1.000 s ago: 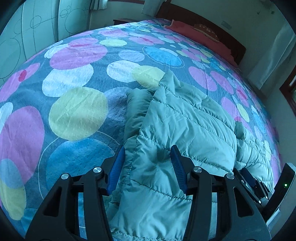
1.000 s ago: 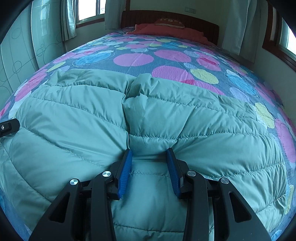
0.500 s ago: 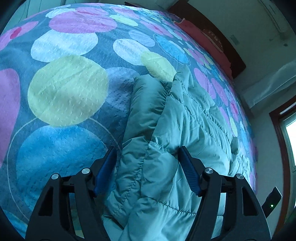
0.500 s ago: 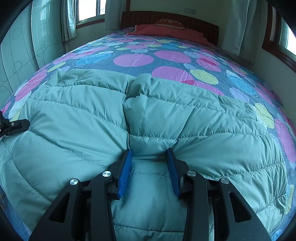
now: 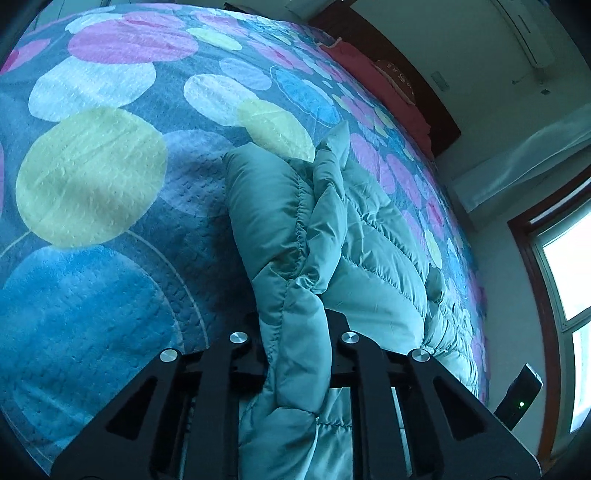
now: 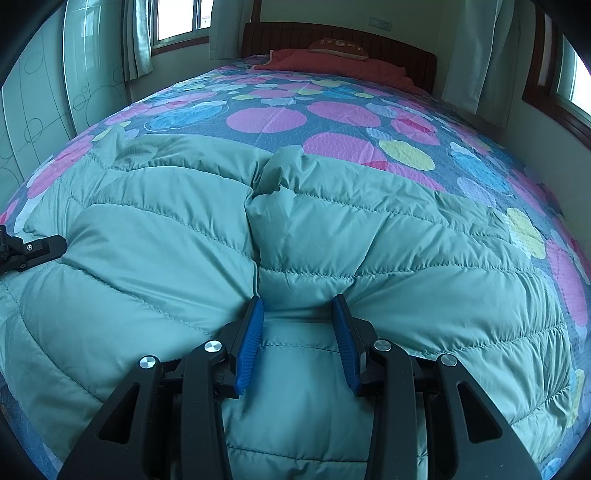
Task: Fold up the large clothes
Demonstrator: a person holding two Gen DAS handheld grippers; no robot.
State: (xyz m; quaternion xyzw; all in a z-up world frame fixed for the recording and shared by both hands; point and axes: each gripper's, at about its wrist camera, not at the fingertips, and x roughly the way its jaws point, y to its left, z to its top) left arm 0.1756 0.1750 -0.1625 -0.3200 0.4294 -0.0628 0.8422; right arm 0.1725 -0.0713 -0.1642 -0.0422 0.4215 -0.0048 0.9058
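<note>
A large teal quilted puffer jacket [image 6: 369, 251] lies spread across the near half of the bed. In the left wrist view its left edge [image 5: 291, 229] is bunched and lifted in a ridge. My left gripper [image 5: 295, 325] is shut on that bunched edge; its pads are hidden by the fabric. Its black body shows at the left edge of the right wrist view [image 6: 26, 249]. My right gripper [image 6: 297, 306] rests on the jacket's near middle with its blue pads [image 6: 251, 339] apart and a puffed fold between them, not squeezed.
The bed's polka-dot cover [image 6: 332, 110] reaches back to a red pillow [image 6: 332, 59] and dark wooden headboard [image 6: 332, 35]. Wardrobe doors [image 6: 33, 110] stand left, curtains and windows [image 6: 569, 74] right. The bed's right edge drops beside the wall [image 5: 480, 332].
My left gripper has closed on the jacket's left edge, gathering it into a lifted ridge, and has tilted. The right gripper has not moved.
</note>
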